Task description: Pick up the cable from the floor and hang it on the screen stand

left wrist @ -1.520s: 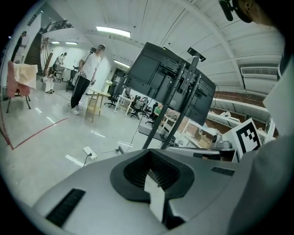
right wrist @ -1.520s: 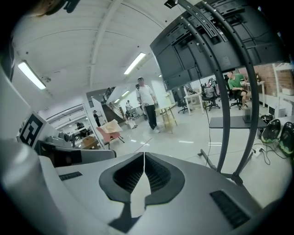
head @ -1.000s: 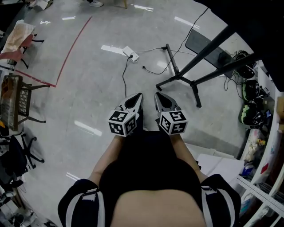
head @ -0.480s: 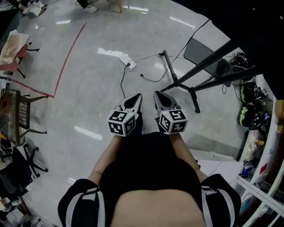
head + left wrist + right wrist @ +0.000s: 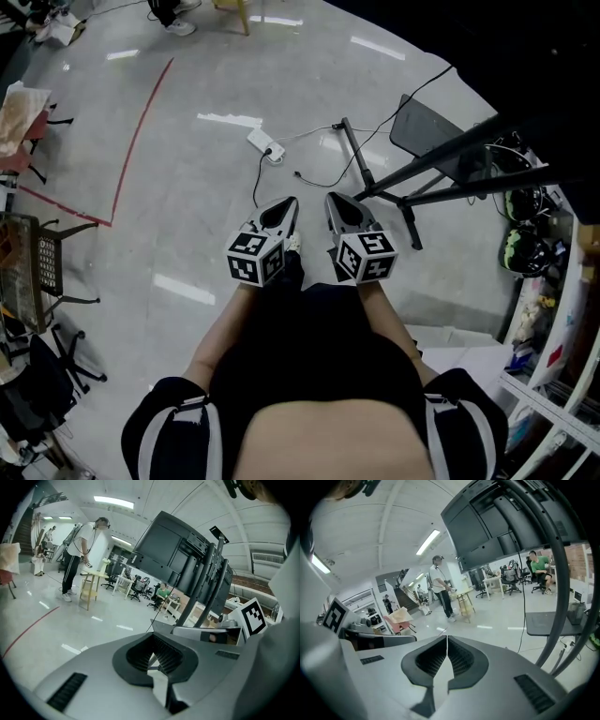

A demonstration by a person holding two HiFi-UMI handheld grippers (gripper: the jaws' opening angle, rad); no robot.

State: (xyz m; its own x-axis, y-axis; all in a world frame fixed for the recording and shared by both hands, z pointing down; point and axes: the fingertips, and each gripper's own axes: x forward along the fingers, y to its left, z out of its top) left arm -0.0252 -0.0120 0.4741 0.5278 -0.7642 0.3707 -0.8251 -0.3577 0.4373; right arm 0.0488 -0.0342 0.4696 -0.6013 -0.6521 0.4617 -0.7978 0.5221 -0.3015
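Left tongs point(image 5: 292, 202) and right tongs point(image 5: 330, 199) both pressed together, empty; thin black cable point(image 5: 258, 178) lies on the grey floor point(image 5: 178, 225) ahead.

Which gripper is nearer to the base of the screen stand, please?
Right. The right gripper is held just left of the screen stand base in the head view; the left gripper sits beside it on the far side, farther from the stand.

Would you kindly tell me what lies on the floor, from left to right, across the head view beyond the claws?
Red tape line → white power strip → screen stand's front leg → dark flat plate
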